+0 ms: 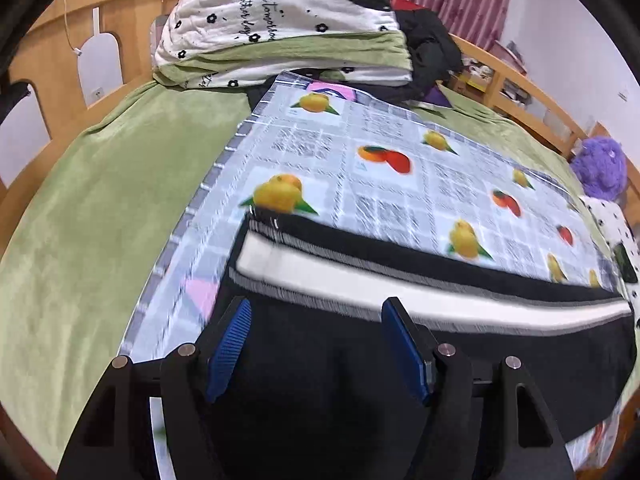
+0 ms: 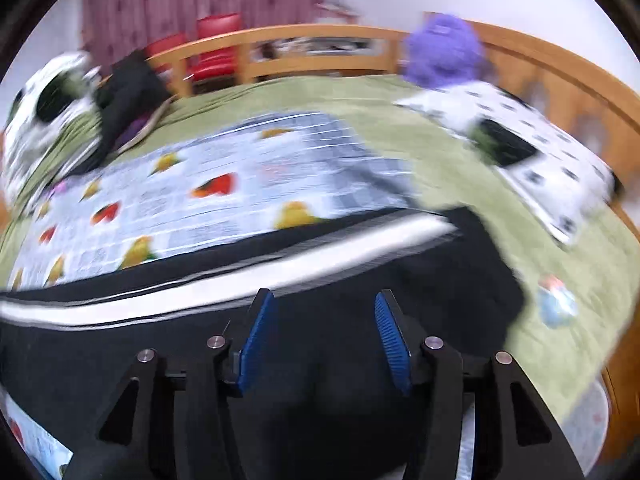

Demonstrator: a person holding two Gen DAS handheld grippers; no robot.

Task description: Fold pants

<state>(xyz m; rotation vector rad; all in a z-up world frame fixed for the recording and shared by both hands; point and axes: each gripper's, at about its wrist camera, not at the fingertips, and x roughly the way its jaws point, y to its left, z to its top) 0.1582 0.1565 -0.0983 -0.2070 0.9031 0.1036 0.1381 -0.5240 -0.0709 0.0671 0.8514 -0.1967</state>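
Black pants (image 1: 460, 344) with a white and grey side stripe (image 1: 360, 276) lie lengthwise on a fruit-print mat (image 1: 360, 168) on the bed. My left gripper (image 1: 316, 316) is open, hovering over the black cloth near the pants' left end, with nothing between its blue pads (image 1: 230, 340). In the right wrist view, which is motion-blurred, the pants (image 2: 120, 340) and stripe (image 2: 240, 280) run across, and my right gripper (image 2: 324, 308) is open over the cloth near the pants' right end.
A green blanket (image 1: 80, 208) covers the bed. Stacked folded bedding (image 1: 280, 28) and dark clothes (image 1: 428, 52) sit at the mat's far end. A purple plush toy (image 2: 444, 48) and a spotted pillow (image 2: 520, 152) lie right. A wooden rail (image 2: 320, 44) surrounds the bed.
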